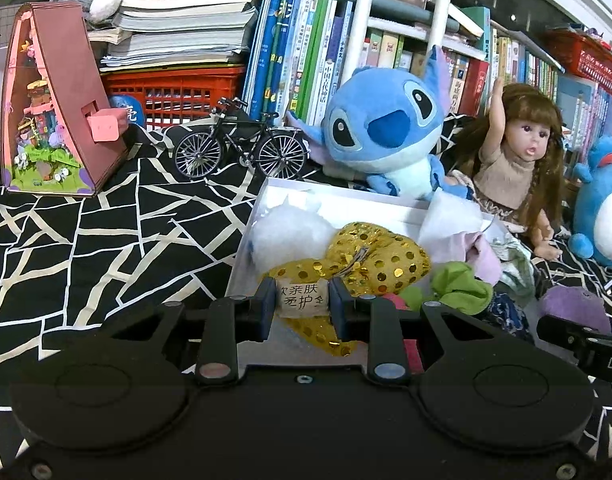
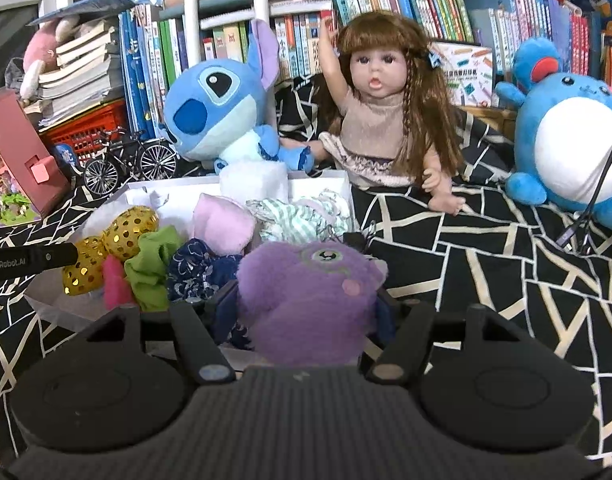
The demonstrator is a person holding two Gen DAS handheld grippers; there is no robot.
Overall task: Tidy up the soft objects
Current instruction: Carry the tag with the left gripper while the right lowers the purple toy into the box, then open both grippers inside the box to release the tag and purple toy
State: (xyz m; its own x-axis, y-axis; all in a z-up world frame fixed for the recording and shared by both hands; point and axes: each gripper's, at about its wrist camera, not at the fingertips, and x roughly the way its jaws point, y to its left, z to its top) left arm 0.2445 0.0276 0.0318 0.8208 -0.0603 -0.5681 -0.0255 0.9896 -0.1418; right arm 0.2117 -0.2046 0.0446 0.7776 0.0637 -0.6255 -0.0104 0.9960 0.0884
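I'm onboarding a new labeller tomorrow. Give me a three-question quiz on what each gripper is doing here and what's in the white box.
1. True or false: the right gripper is shut on the purple plush.
2. What does the left gripper pinch? A) the green cloth B) the printed tag C) the model bicycle
3. Fill in: the gold sequined item lies in the white ____.

Key: 1 true; 2 B; 3 box.
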